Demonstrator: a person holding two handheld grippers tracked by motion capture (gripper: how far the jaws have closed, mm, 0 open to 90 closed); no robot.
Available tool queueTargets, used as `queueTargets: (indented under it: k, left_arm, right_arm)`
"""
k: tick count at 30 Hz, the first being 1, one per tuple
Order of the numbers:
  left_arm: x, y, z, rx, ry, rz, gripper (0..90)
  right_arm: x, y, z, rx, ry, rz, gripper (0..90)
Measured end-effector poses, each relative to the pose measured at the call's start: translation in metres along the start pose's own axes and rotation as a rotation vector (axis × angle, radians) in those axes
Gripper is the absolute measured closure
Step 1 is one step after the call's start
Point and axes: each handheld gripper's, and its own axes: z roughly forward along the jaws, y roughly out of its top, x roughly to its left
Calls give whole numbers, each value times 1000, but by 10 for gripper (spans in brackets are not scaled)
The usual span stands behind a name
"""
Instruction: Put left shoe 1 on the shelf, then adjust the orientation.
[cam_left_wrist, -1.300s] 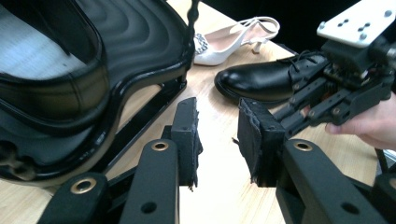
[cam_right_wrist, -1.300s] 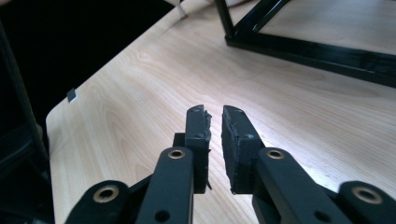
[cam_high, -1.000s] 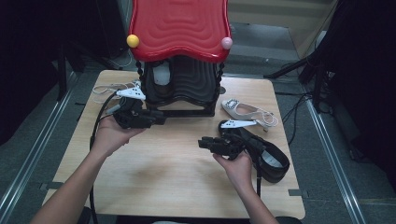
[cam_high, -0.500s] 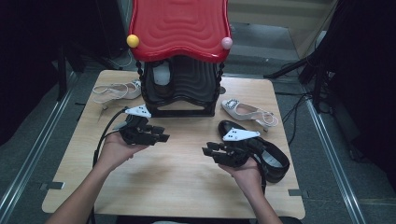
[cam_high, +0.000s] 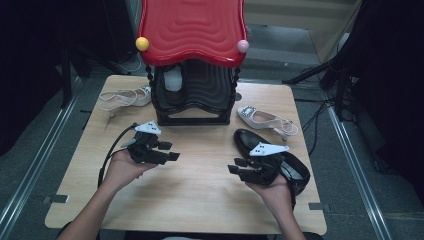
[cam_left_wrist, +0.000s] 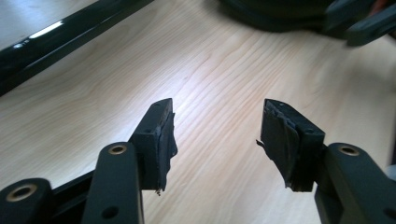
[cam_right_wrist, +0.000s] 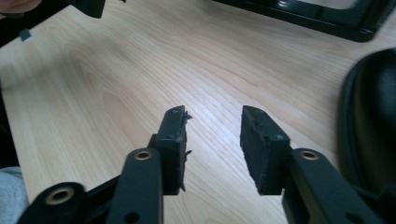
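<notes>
My left gripper (cam_high: 171, 151) hovers over the wooden table (cam_high: 200, 200) left of centre, pointing right. Its jaws stand wide open with only bare wood between them (cam_left_wrist: 215, 135). Right of centre, my right gripper (cam_high: 234, 166) points left, also open and holding nothing (cam_right_wrist: 212, 140). A black leather shoe (cam_high: 280, 160) lies just behind and beside the right hand; its rounded edge is at the right of the right gripper view (cam_right_wrist: 373, 116). The two grippers face each other about a hand's width apart.
A black rack with a red wavy top (cam_high: 192, 30) stands at the back centre; its base bar (cam_right_wrist: 317, 16) is close ahead. A white strappy sandal (cam_high: 122, 97) lies back left. A pale heeled shoe (cam_high: 265, 120) lies right of the rack.
Both grippers have drawn back from the rack toward the person. The left one left the rack's base and came down to mid-table; the right shifted slightly nearer, beside the black shoe.
</notes>
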Motion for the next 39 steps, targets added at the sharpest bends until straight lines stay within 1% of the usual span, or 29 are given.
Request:
queueTargets:
  k: [1, 2, 3, 4, 5, 6, 7, 9, 10, 11, 14, 15, 17, 18, 20, 23, 25, 28, 30, 34, 37, 39]
  left_arm:
    - [0, -1, 0, 2, -11, 3, 425]
    - [-1, -1, 1, 2, -24, 2, 405]
    - [-1, -2, 0, 0, -30, 7, 392]
    - [0, -3, 0, -3, -38, 4, 388]
    - [1, -3, 0, -3, -45, -8, 389]
    - [3, -5, -1, -3, -50, -21, 388]
    - [4, -6, -1, -9, -51, -30, 389]
    - [6, -8, -1, -7, -47, -34, 398]
    - [7, -9, -1, -7, -38, -29, 400]
    - [7, -11, -2, -10, -36, -29, 405]
    - [9, -13, -1, -11, -42, -36, 417]
    - [9, -13, -2, -8, -45, -38, 421]
    - [10, -13, -3, -18, -56, -43, 448]
    - [10, -12, -4, -19, -71, -41, 484]
    - [9, -12, -4, -22, -76, -39, 508]
    - [9, -13, -4, -10, -77, -36, 536]
    - [10, -12, -4, -7, -84, -46, 549]
    - [12, -12, -4, -13, -107, -66, 559]
    - [13, -12, -4, -11, -98, -67, 558]
    - [16, -11, -3, -10, -92, -65, 553]
    - [16, -11, -3, -16, -90, -60, 550]
    - [16, -11, -2, -20, -92, -63, 549]
  right_arm:
    - [-2, 0, -2, 9, 0, 19, 566]
    - [-4, -1, -4, 16, -3, 33, 579]
    - [-5, -2, -6, 17, -4, 35, 599]
    - [-7, -3, -8, 19, -18, 19, 600]
    - [-8, -3, -10, 25, -38, 11, 602]
    - [-9, -3, -12, 24, -34, 13, 601]
    - [-11, -4, -16, 18, -35, 18, 598]
    - [-15, -4, -20, 21, -50, 20, 599]
    - [-16, -4, -22, 20, -59, 21, 593]
    - [-18, -5, -24, 17, -58, 27, 583]
    - [-25, -6, -31, 27, -57, 44, 573]
    - [-27, -7, -33, 26, -64, 43, 572]
    - [-31, -9, -38, 27, -67, 53, 569]
    - [-33, -10, -40, 31, -69, 57, 575]
    - [-35, -11, -45, 32, -71, 57, 578]
    - [-39, -12, -51, 25, -76, 67, 581]
    - [-42, -14, -55, 29, -75, 79, 580]
    - [-47, -17, -65, 17, -95, 92, 582]
    - [-50, -19, -72, 1, -111, 100, 584]
    - [-54, -24, -85, -28, -105, 117, 599]
    - [-57, -26, -94, -34, -115, 133, 602]
    - [-58, -28, -99, -24, -143, 139, 599]
